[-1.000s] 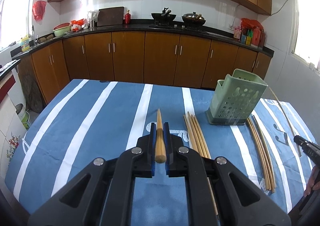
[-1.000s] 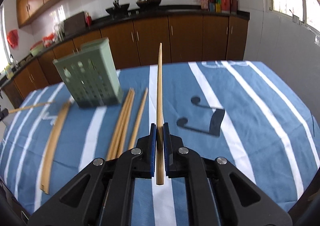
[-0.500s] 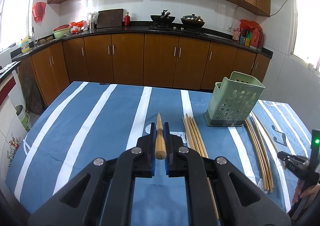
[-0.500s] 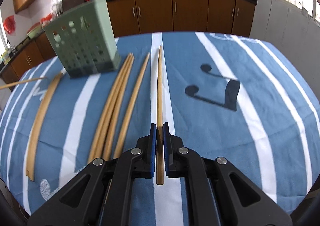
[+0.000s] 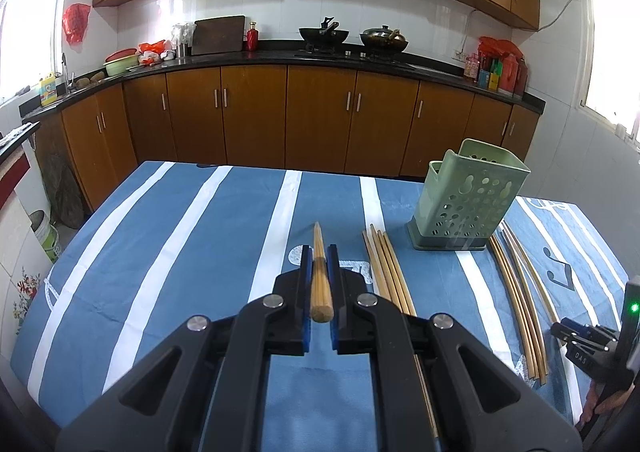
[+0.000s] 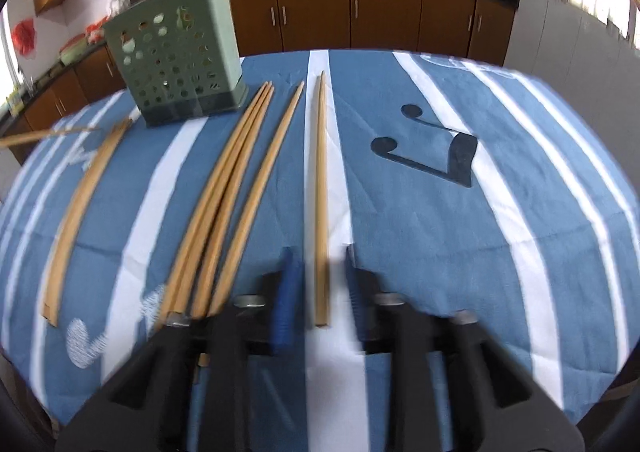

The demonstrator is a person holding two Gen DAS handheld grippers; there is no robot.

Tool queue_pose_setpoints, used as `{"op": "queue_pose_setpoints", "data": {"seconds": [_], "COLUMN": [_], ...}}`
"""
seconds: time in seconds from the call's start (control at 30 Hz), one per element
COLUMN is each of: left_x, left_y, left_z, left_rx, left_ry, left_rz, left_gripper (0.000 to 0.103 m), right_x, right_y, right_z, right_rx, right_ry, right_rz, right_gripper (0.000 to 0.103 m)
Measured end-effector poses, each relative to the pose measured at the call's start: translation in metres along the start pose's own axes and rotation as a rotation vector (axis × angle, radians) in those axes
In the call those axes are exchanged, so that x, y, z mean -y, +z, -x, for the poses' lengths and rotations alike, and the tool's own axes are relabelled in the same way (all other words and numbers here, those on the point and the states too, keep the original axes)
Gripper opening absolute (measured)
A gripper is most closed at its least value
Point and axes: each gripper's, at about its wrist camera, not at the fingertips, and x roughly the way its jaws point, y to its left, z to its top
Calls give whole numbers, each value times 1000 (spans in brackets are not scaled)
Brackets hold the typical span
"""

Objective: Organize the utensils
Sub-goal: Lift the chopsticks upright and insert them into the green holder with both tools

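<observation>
My left gripper (image 5: pixel 319 252) is shut on a wooden chopstick (image 5: pixel 321 288) and holds it above the blue striped tablecloth (image 5: pixel 180 252). The chopstick's tip points away from me. Right of it lie several chopsticks (image 5: pixel 386 268), then the green perforated utensil holder (image 5: pixel 468 204) stands upright. In the right wrist view my right gripper (image 6: pixel 320 264) hangs low over the cloth with its jaws apart. A single chopstick (image 6: pixel 321 172) lies flat on the cloth between them, and the pads do not touch it. The view is blurred by motion.
More chopsticks (image 6: pixel 228 188) lie left of the loose one, and another bundle (image 6: pixel 80 204) lies further left. The holder (image 6: pixel 176 56) stands behind them. The right gripper (image 5: pixel 560 330) shows at the left wrist view's right edge, by a curved-looking bundle (image 5: pixel 516 292). Kitchen cabinets line the far wall.
The right gripper sank to the table with its chopstick, laid it flat beside the others, and its jaws came apart. The left gripper kept still with its chopstick.
</observation>
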Motion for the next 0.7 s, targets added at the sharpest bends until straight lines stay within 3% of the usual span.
{"op": "queue_pose_setpoints", "data": {"seconds": [0.13,0.53,0.7], "left_x": [0,-1,-1], "left_y": [0,5,11], "left_z": [1,11,20], "left_rx": [3,44,77], "left_ry": [0,-9,-18], "left_rz": [0,15,20], "left_gripper": [8,8,8], "right_x": [4,20,22], "right_y": [2,39,52], "right_z": [9,81,101], "right_rx": [18,313,395], "right_ry": [14,48,50], "right_rz": [-23,-117,-124], "right_gripper": [7,7,7]}}
